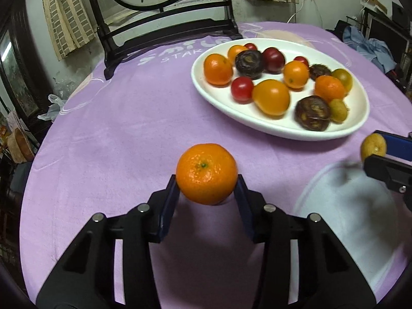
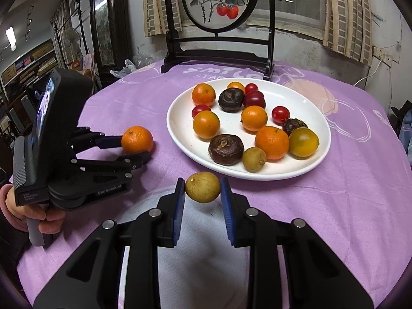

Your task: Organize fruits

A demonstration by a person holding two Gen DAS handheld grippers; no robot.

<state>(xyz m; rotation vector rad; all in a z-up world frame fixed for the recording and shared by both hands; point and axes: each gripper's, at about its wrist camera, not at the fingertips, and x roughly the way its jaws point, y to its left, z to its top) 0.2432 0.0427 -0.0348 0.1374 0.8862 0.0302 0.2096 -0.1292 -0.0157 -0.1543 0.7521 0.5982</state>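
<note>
My left gripper [image 1: 207, 182] is shut on an orange mandarin [image 1: 206, 173] and holds it above the purple cloth, left of the big white plate [image 1: 213, 95]. It also shows in the right wrist view [image 2: 140, 148] with the mandarin [image 2: 137, 139]. My right gripper [image 2: 203, 195] is shut on a small yellow-brown fruit [image 2: 203, 187], held above a second, bare white plate [image 2: 144, 265] near me. That fruit shows in the left wrist view [image 1: 373, 147]. The big plate [image 2: 316, 162] holds several mandarins, red tomatoes, dark water chestnuts and yellowish fruits.
A dark wooden stand with a round painted panel [image 2: 219, 51] stands at the table's far edge behind the big plate. The bare plate also shows low right in the left wrist view [image 1: 342, 206]. The purple tablecloth [image 1: 116, 128] covers the round table.
</note>
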